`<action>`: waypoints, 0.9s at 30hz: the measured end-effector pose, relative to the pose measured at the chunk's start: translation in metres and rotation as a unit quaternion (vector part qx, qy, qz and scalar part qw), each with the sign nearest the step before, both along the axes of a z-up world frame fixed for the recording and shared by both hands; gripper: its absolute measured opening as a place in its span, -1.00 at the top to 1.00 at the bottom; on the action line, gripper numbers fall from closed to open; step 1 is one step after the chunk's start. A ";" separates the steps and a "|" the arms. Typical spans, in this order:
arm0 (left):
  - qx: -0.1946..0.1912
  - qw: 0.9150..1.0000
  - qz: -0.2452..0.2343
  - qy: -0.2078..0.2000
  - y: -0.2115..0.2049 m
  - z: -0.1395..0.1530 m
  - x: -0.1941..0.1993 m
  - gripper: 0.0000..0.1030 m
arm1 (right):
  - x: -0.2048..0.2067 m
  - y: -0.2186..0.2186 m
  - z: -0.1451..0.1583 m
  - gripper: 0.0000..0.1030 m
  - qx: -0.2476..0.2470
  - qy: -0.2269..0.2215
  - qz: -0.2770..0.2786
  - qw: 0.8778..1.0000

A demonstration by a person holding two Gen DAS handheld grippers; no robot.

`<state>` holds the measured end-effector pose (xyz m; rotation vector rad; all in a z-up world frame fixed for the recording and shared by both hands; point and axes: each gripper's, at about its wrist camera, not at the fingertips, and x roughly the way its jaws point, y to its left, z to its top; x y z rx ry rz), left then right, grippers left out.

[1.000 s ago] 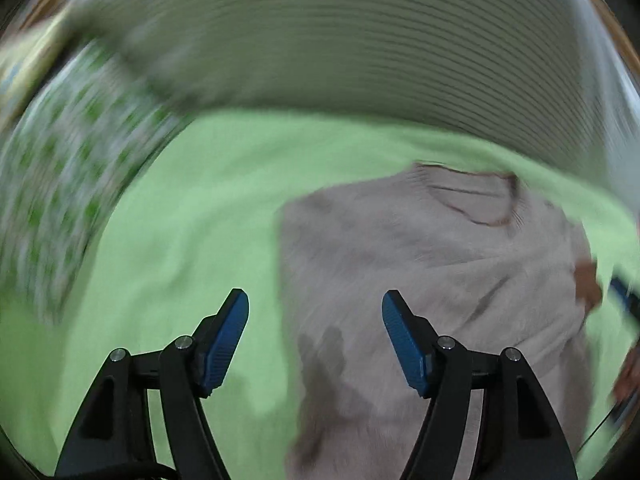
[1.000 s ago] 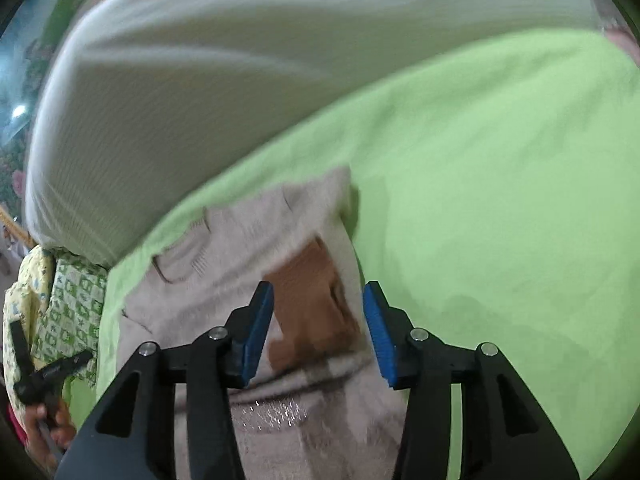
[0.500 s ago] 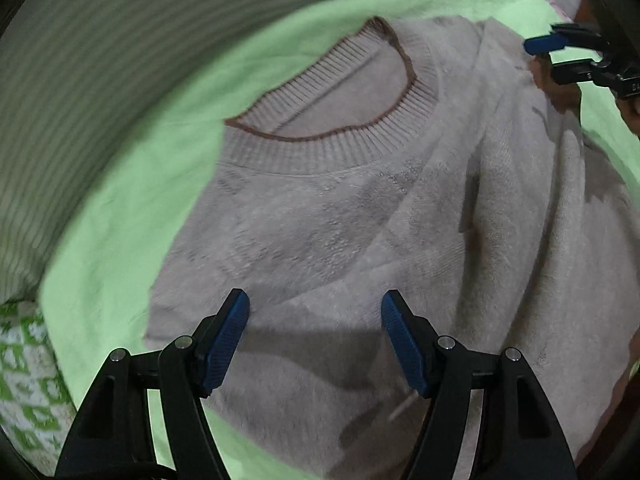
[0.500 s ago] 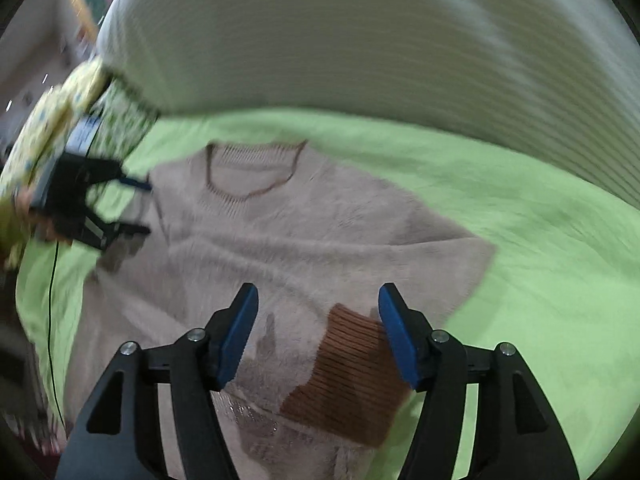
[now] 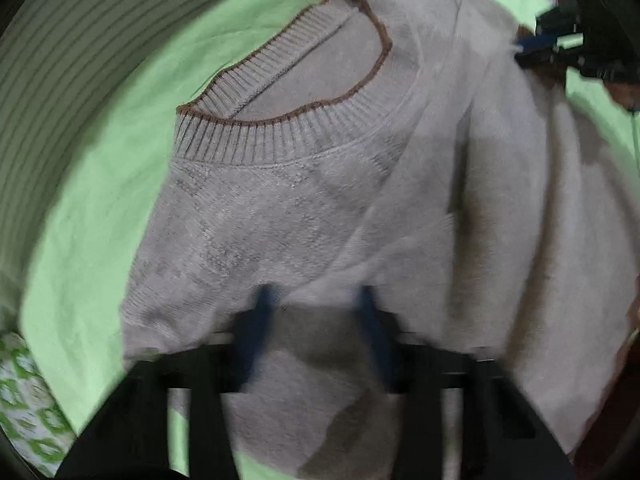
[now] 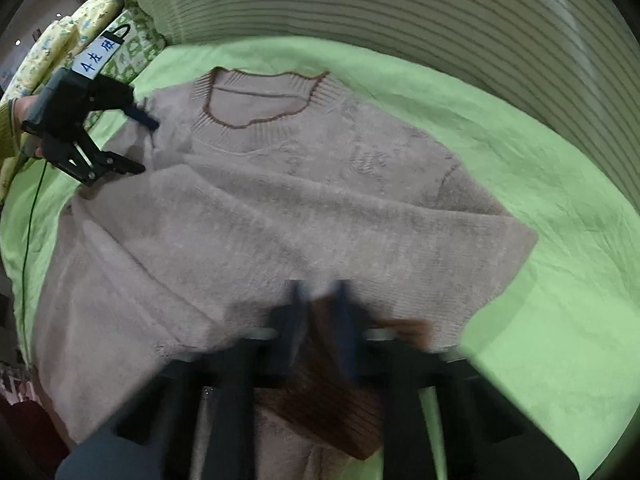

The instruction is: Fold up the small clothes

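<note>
left wrist view: the left gripper (image 5: 316, 300), its jaws just closing, pinches a fold of the beige sweater (image 5: 320, 208) spread ahead on the green sheet (image 5: 100, 220). right wrist view: the right gripper (image 6: 318, 300), jaws just closing, clamps the sweater's brown cuff (image 6: 332, 400).

Black left gripper (image 6: 138, 142), blue pads, white label, thin cable

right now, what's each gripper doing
left gripper: jaws have just been closing, sweater between them; grip cannot be told
right gripper: closed on brown cuff
</note>
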<state>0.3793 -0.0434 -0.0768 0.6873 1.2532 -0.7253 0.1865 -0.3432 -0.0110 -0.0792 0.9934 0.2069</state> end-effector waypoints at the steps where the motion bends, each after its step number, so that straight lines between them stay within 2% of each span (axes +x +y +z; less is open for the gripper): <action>1: -0.001 1.000 0.000 -0.014 0.002 0.004 -0.003 0.70 | -0.003 -0.001 0.002 0.84 -0.001 -0.007 -0.004 1.000; 2: 0.001 1.000 0.001 -0.029 0.003 0.007 -0.006 0.80 | -0.007 -0.001 0.007 0.85 -0.003 -0.018 -0.010 1.000; 4: -0.006 0.998 0.019 -0.056 0.014 0.018 -0.011 0.85 | -0.011 -0.006 0.018 0.86 0.001 -0.042 -0.029 0.999; 7: -0.031 0.991 0.094 -0.089 0.038 0.032 -0.002 0.87 | -0.013 -0.020 0.032 0.86 0.019 -0.079 -0.075 0.994; 8: -0.034 0.987 0.124 -0.099 0.047 0.034 0.004 0.97 | -0.011 -0.025 0.031 0.86 0.020 -0.083 -0.093 0.992; 10: -0.036 0.980 0.171 -0.095 0.060 0.029 0.014 0.95 | -0.002 -0.029 0.020 0.85 0.032 -0.057 -0.114 0.991; 11: -0.030 0.979 0.182 -0.092 0.062 0.023 0.015 0.94 | 0.004 -0.031 0.009 0.80 0.038 -0.034 -0.127 0.991; 13: -0.010 0.978 0.182 -0.100 0.061 0.017 0.011 0.89 | 0.006 -0.030 -0.001 0.64 0.031 -0.016 -0.150 0.988; 14: -0.005 0.978 0.182 -0.104 0.060 0.017 0.010 0.88 | 0.005 -0.030 -0.002 0.51 0.033 -0.019 -0.156 0.987; 15: -0.008 0.978 0.182 -0.103 0.058 0.018 0.013 0.86 | 0.001 -0.031 0.002 0.27 0.047 -0.029 -0.161 0.985; 16: -0.013 0.977 0.186 -0.103 0.060 0.022 0.010 0.76 | -0.002 -0.031 0.007 0.12 0.060 -0.038 -0.166 0.984; 17: -0.017 0.975 0.197 -0.100 0.064 0.027 0.008 0.69 | -0.006 -0.032 0.012 -0.16 0.071 -0.049 -0.173 0.981; 18: -0.023 0.973 0.208 -0.096 0.070 0.032 0.003 0.68 | -0.017 -0.034 0.021 -0.35 0.086 -0.070 -0.187 0.976; 19: -0.031 0.971 0.219 -0.095 0.077 0.039 -0.004 0.66 | -0.024 -0.037 0.025 -0.38 0.099 -0.085 -0.195 0.972; 21: -0.054 0.962 0.247 -0.099 0.090 0.057 -0.020 0.36 | -0.039 -0.041 0.033 -0.38 0.129 -0.104 -0.212 0.963; 23: -0.071 0.954 0.273 -0.105 0.103 0.072 -0.040 -0.05 | -0.053 -0.041 0.032 -0.38 0.151 -0.108 -0.228 0.956; 25: -0.091 0.945 0.297 -0.106 0.115 0.079 -0.068 -0.13 | -0.072 -0.040 0.028 -0.38 0.148 -0.109 -0.247 0.951; 27: -0.094 0.937 0.321 -0.100 0.124 0.077 -0.102 -0.33 | -0.087 -0.036 0.018 -0.38 0.142 -0.098 -0.261 0.950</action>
